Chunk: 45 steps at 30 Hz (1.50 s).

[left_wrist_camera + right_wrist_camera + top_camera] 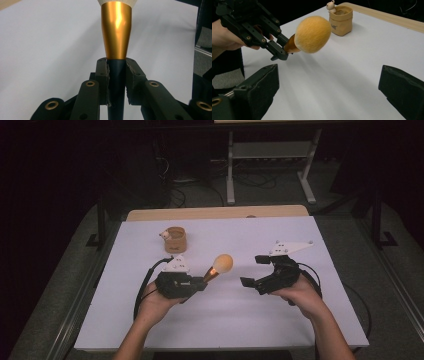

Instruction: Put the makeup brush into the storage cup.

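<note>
Two grippers hover over the white counter (260, 320), and my left gripper (202, 283) has its jaws clenched on the dark handle of the makeup brush (220, 266), just below the gold ferrule. I see the fluffy orange head held up off the surface, pointing toward my right gripper (254, 270), whose jaws stand wide apart, gripping nothing. Behind the brush sits a small tan pouch (340, 20) with a figurine on its rim; its printed label is too small to read. Bare counter spreads between the grippers and out to the near and right edges.
</note>
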{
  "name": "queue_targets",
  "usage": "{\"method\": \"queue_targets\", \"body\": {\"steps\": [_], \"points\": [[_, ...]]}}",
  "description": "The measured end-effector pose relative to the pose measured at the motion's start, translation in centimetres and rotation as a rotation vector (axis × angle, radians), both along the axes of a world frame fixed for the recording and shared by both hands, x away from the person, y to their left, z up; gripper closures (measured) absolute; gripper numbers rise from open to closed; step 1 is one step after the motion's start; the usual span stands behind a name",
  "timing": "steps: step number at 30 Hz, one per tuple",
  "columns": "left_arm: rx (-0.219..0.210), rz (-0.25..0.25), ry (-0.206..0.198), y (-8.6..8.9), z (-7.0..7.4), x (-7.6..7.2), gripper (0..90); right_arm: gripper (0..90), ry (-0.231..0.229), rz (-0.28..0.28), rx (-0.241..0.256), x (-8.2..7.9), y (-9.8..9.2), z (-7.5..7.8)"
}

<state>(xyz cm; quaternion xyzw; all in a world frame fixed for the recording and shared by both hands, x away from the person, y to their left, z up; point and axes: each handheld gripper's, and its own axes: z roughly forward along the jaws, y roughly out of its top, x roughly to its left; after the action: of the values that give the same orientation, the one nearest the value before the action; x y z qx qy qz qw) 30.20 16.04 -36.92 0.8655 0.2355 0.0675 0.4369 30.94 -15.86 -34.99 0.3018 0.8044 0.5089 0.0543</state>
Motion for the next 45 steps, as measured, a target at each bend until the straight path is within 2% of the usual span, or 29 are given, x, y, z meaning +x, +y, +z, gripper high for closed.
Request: {"method": "queue_targets", "body": {"steps": [1,6,7,16,20,23,25,32,35,43,45], "points": [[0.001,0.006,-0.012,0.0,-0.1,-0.1,74.6,2.6,-0.007,-0.008,0.031,-0.1,-0.1,-0.2],[-0.038,0.014,-0.023,0.2,-0.5,0.0,74.6,4.8,-0.026,-0.034,0.059,-0.2,-0.4,-0.7],[-0.057,0.023,-0.021,0.3,-0.6,0.0,74.6,5.0,-0.019,-0.033,0.055,-0.3,-0.3,-0.9],[-0.093,0.063,-0.037,0.5,-0.7,-0.2,74.6,9.0,-0.048,-0.047,0.075,-0.8,0.6,-1.7],[-0.103,0.078,-0.043,0.4,-0.6,-0.3,74.6,11.4,-0.031,-0.064,0.091,-0.9,1.2,-2.2],[-0.104,0.079,-0.052,0.3,-0.6,-0.4,74.6,13.9,-0.028,-0.054,0.123,-0.8,1.5,-2.4],[-0.107,0.088,-0.053,0.1,-0.7,-0.5,74.6,15.0,-0.022,-0.051,0.122,-0.8,1.8,-2.7],[-0.118,0.085,-0.057,-0.2,-0.8,-0.6,74.6,22.9,0.009,-0.033,0.165,-0.6,2.6,-3.2],[-0.137,0.091,-0.059,-0.4,-0.8,-0.8,74.6,26.2,0.017,-0.025,0.18,-0.6,2.8,-3.3],[-0.131,0.076,-0.067,-0.8,-0.8,-1.0,74.6,34.6,0.059,-0.005,0.221,-0.5,3.5,-3.5],[-0.131,0.071,-0.067,-0.9,-0.9,-1.0,74.6,36.9,0.057,0.005,0.23,-0.5,3.6,-3.6]]}}
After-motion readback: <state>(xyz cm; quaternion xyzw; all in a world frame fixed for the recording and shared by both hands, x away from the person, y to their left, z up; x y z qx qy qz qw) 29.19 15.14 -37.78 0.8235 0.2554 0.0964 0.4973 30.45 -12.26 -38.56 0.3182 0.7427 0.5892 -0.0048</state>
